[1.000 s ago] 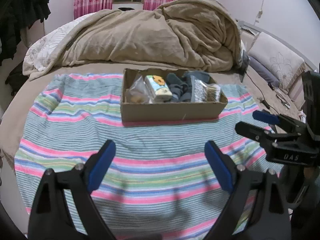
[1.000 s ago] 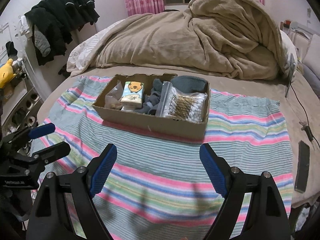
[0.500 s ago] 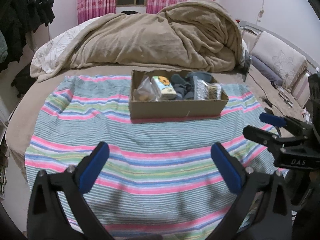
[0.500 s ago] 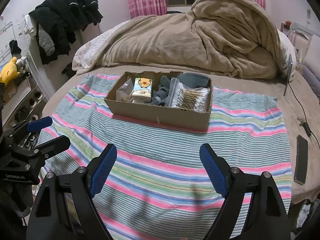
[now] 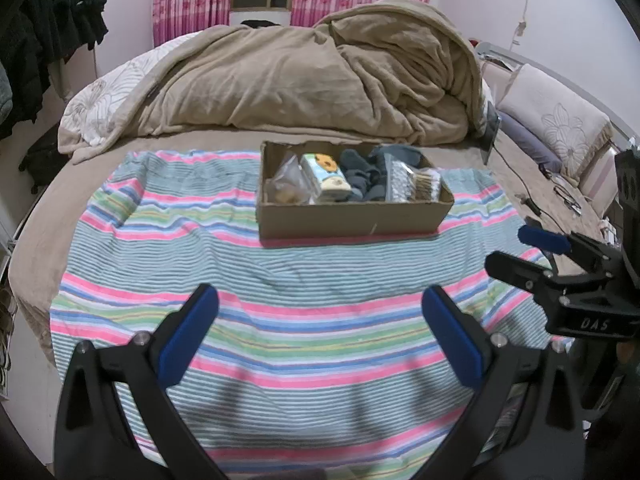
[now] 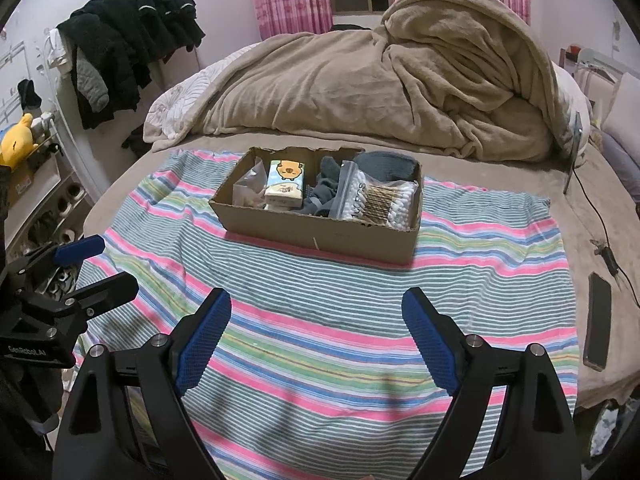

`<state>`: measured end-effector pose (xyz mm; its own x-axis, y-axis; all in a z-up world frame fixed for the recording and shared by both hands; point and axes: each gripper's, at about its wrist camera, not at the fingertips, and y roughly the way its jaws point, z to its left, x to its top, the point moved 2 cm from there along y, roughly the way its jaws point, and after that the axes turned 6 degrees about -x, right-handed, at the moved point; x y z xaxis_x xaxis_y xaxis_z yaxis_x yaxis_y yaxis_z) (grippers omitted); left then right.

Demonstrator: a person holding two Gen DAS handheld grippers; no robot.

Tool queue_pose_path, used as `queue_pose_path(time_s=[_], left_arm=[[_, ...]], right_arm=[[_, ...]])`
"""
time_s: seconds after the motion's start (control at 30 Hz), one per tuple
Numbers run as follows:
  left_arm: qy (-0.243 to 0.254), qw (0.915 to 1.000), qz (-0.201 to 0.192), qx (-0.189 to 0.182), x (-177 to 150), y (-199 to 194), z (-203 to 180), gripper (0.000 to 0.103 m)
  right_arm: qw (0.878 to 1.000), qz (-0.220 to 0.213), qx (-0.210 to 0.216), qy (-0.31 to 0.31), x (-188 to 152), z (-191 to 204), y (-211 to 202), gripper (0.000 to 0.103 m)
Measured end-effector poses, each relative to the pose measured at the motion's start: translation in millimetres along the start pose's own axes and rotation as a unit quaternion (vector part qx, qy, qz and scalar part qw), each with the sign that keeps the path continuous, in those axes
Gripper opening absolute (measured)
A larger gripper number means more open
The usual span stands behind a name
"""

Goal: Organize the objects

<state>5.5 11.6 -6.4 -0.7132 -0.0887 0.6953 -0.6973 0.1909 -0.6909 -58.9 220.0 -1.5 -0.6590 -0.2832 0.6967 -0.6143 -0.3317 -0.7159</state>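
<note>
A cardboard box (image 5: 352, 220) (image 6: 320, 236) stands on a striped cloth (image 5: 280, 280) (image 6: 320, 300) on the bed. It holds a clear bag (image 6: 246, 190), a tissue pack with a cartoon animal (image 5: 324, 176) (image 6: 285, 184), dark socks (image 5: 360, 176) (image 6: 324, 196) and a bag of cotton swabs (image 5: 412, 186) (image 6: 376, 200). My left gripper (image 5: 320, 332) is open and empty, well short of the box. My right gripper (image 6: 316, 340) is open and empty too. Each gripper shows at the edge of the other's view: the right gripper (image 5: 532, 256), the left gripper (image 6: 96, 268).
A heaped beige blanket (image 5: 300, 80) (image 6: 400, 88) lies behind the box. A phone (image 6: 598, 332) and a cable (image 6: 600, 232) lie on the bed's right side. Pillows (image 5: 552, 120) are at the right. Dark clothes (image 6: 128, 52) hang at the left, by shelves with a yellow toy (image 6: 16, 140).
Both grippers have drawn back from the box, which looks smaller and farther now. Both stay open and empty. The box's contents have not moved.
</note>
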Motion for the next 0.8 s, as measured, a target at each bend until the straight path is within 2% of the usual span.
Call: queue_pose_path(time_s=[0.8], left_arm=[[-0.002, 1.0, 0.006, 0.003, 4.8, 7.4, 4.5, 0.102]], right_arm=[[1.0, 0.008, 0.002, 0.004, 3.0, -5.1, 8.4, 0.089]])
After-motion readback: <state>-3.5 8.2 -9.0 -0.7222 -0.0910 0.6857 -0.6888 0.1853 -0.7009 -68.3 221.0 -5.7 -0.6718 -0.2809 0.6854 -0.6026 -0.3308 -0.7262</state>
